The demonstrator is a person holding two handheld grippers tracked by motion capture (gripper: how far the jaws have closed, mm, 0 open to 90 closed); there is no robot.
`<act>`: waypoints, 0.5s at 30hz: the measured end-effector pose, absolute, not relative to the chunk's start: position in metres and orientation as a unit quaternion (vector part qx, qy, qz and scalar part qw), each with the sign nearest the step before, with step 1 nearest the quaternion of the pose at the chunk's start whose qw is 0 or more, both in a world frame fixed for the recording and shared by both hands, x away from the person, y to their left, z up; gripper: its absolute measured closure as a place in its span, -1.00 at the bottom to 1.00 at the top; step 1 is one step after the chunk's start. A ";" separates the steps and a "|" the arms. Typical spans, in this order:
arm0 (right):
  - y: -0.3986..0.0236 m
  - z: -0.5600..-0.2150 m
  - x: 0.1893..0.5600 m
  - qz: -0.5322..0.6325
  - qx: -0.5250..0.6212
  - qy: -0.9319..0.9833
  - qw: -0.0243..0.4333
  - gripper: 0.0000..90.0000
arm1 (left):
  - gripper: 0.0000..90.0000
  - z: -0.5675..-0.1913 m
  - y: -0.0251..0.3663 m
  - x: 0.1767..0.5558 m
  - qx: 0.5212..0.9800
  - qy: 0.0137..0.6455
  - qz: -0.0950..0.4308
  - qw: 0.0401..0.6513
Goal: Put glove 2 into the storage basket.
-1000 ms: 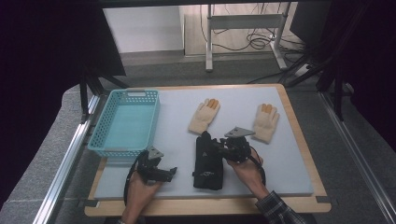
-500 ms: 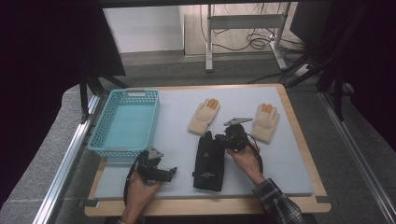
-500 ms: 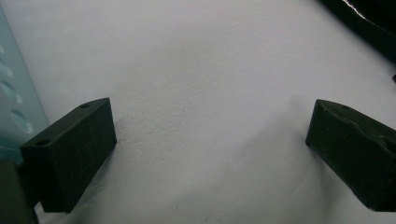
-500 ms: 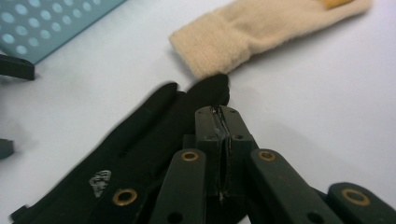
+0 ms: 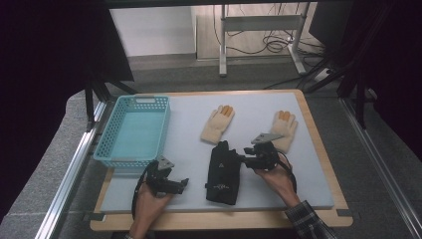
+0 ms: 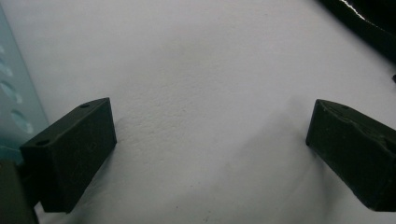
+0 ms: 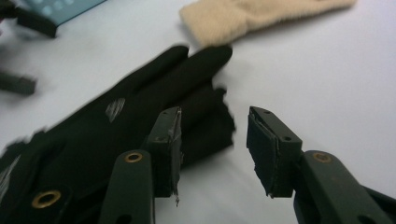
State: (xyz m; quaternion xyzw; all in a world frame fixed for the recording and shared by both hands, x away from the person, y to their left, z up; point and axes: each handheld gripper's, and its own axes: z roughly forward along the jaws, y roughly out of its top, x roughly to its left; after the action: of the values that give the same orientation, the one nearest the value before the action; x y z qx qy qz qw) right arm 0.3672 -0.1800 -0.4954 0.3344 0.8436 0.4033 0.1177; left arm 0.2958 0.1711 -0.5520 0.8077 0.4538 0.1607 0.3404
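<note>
Right gripper (image 7: 212, 154) at the black gloves (image 5: 223, 172), fingers apart, having just been opening, nothing between them.
Left gripper (image 5: 174, 185) idle, fingers wide; next likely: regrip the gloves for the basket (image 5: 132, 130).

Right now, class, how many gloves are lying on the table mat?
3, possibly more: a black glove lies mid-mat beside the right gripper, perhaps a stacked pair. One cream glove lies above it, another cream glove lies toward the right edge.

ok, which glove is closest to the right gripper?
The black glove, lying right beside the right gripper. The two beige gloves lie farther up the mat.
</note>
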 end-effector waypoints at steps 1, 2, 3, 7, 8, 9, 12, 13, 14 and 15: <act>-0.184 -0.497 0.363 0.405 0.334 0.843 0.114 0.19 | -0.96 -0.552 0.171 0.296 0.808 0.454 0.161 0.340; -0.187 -0.498 0.360 0.405 0.334 0.844 0.110 0.20 | -0.96 -0.552 0.171 0.296 0.808 0.454 0.161 0.341; -0.192 -0.500 0.354 0.401 0.333 0.847 0.107 0.33 | -0.95 -0.552 0.171 0.296 0.807 0.454 0.161 0.341; -0.197 -0.506 0.340 0.392 0.323 0.856 0.095 0.72 | -0.93 -0.552 0.171 0.294 0.806 0.454 0.163 0.342; -0.197 -0.511 0.330 0.392 0.309 0.863 0.079 0.86 | -0.90 -0.551 0.171 0.293 0.806 0.455 0.163 0.342; -0.197 -0.511 0.330 0.392 0.309 0.863 0.079 0.86 | -0.90 -0.551 0.171 0.292 0.806 0.455 0.163 0.343; -0.186 -0.522 0.314 0.382 0.269 0.882 0.064 0.92 | -0.89 -0.550 0.174 0.287 0.807 0.455 0.161 0.340; -0.186 -0.522 0.314 0.382 0.269 0.882 0.064 0.92 | -0.89 -0.550 0.174 0.287 0.807 0.455 0.161 0.340; -0.183 -0.523 0.312 0.379 0.265 0.884 0.063 0.92 | -0.90 -0.550 0.175 0.286 0.807 0.456 0.160 0.339; -0.179 -0.525 0.311 0.376 0.258 0.887 0.064 0.92 | -0.90 -0.550 0.177 0.285 0.808 0.457 0.160 0.336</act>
State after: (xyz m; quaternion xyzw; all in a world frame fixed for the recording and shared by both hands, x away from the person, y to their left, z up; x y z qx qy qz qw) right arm 0.3108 -0.1787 -0.5246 0.2583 0.8875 0.3763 0.0636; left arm 0.2851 0.1769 -0.5501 0.8079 0.4568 0.1596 0.3362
